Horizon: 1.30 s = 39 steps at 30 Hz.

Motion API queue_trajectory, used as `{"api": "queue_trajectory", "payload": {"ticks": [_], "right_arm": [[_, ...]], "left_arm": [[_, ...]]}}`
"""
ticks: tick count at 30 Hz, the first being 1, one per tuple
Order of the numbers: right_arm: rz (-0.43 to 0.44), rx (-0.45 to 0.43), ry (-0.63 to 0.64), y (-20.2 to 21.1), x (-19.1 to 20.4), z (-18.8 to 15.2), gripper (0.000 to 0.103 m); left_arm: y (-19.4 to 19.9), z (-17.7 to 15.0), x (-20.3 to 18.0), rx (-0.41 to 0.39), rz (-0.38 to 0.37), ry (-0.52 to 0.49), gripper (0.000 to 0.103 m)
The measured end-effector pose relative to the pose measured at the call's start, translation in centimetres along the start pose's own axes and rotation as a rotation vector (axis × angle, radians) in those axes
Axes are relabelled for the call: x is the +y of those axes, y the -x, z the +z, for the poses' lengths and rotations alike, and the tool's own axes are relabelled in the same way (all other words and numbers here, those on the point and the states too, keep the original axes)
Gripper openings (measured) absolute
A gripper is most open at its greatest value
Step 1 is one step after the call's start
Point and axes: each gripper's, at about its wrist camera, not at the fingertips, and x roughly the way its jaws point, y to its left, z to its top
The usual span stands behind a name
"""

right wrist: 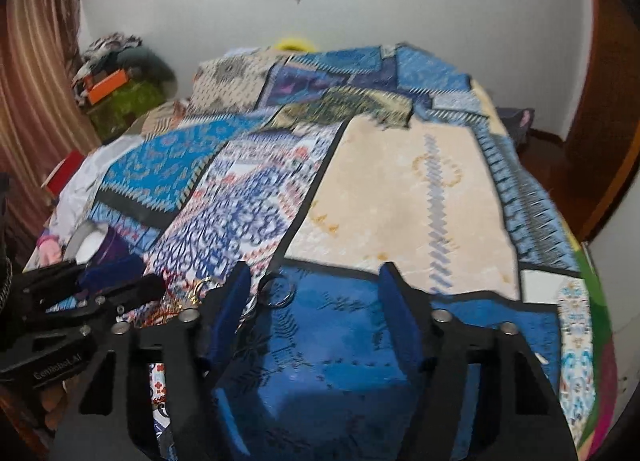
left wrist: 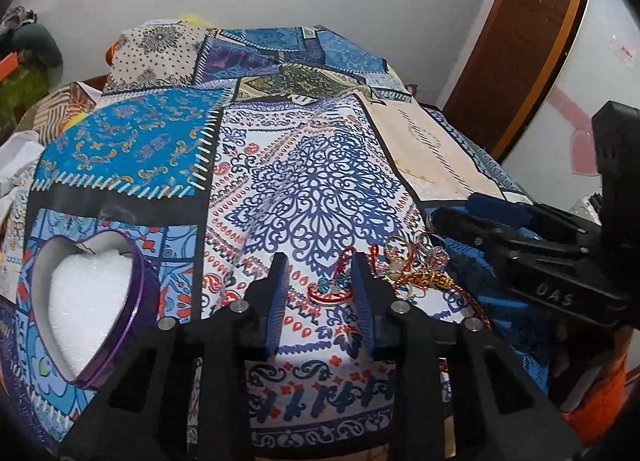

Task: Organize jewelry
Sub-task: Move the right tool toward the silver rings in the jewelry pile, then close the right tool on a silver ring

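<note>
On the patterned bedspread (left wrist: 320, 165): findings as follows.

Jewelry pile (left wrist: 404, 269): a tangle of red cord bracelets, gold-toned rings and beaded pieces, lying loose on the cloth at the near right; nothing has yet been placed in the box.

Red bracelet (left wrist: 332, 285): a red band with blue stones, lying flat at the pile's left edge, directly between the left fingers.

Left gripper (left wrist: 323, 281): fingers set narrowly apart, straddling the red bracelet; contact with it cannot be confirmed, and nothing is lifted.

Right gripper (right wrist: 316, 297): fingers wide apart and holding nothing, over a blue patch of cloth; a silver ring (right wrist: 276, 293) lies just inside its left finger (this view is blurred).

Heart-shaped box (left wrist: 92, 301): purple-walled, lidless, white-lined and with nothing in it, well to the left of the pile.

Step in hand: judged to be the first pick, the left gripper lining up on the red bracelet.

Next move: closing on the thin band low against the cloth, then carrying it left to the box; a snag on neighbouring cords appears likely.
</note>
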Motion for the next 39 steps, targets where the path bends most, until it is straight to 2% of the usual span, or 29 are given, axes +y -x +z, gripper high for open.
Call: {"api": "queue_trajectory", "payload": {"ticks": [2, 3, 6, 8, 9, 13, 27, 29, 31, 32, 39], "right_arm": [[0.003, 0.008, 0.011, -0.2, 0.2, -0.1, 0.048], [0.006, 0.012, 0.011, -0.3, 0.1, 0.0, 0.044], [0.02, 0.021, 0.025, -0.5, 0.4, -0.2, 0.034], [0.026, 0.027, 0.046, -0.6, 0.8, -0.3, 0.025], [0.012, 0.031, 0.056, -0.8, 1.0, -0.4, 0.013], [0.019, 0.027, 0.036, -0.6, 0.5, -0.3, 0.007], [0.034, -0.032, -0.004, 2.5, 0.4, 0.1, 0.006], [0.067, -0.009, -0.032, 2.2, 0.2, 0.6, 0.011], [0.065, -0.007, -0.046, 2.0, 0.3, 0.8, 0.032], [0.06, -0.012, -0.045, 1.8, 0.5, 1.0, 0.035], [0.044, 0.028, 0.011, -0.5, 2.2, 1.6, 0.035]], "left_arm": [[0.0, 0.0, -0.1, 0.003, -0.008, 0.0, 0.024], [0.0, 0.0, -0.1, 0.007, -0.012, -0.001, 0.018], [0.1, -0.2, -0.3, 0.015, -0.017, -0.004, 0.014], [0.2, -0.3, -0.4, 0.017, -0.02, -0.004, 0.01], [0.3, -0.4, -0.4, 0.018, -0.019, -0.003, 0.009], [0.8, -0.5, -0.6, 0.017, -0.02, -0.004, 0.006], [5.5, 0.6, -0.6, -0.101, 0.016, -0.006, 0.006], [6.0, 0.9, -0.2, -0.116, 0.015, 0.004, 0.006], [6.5, 1.3, 0.0, -0.138, 0.015, 0.008, 0.006], [6.9, 1.6, 0.2, -0.155, 0.018, 0.005, 0.006], [7.4, 2.6, 0.9, -0.206, 0.005, 0.008, 0.006]]}}
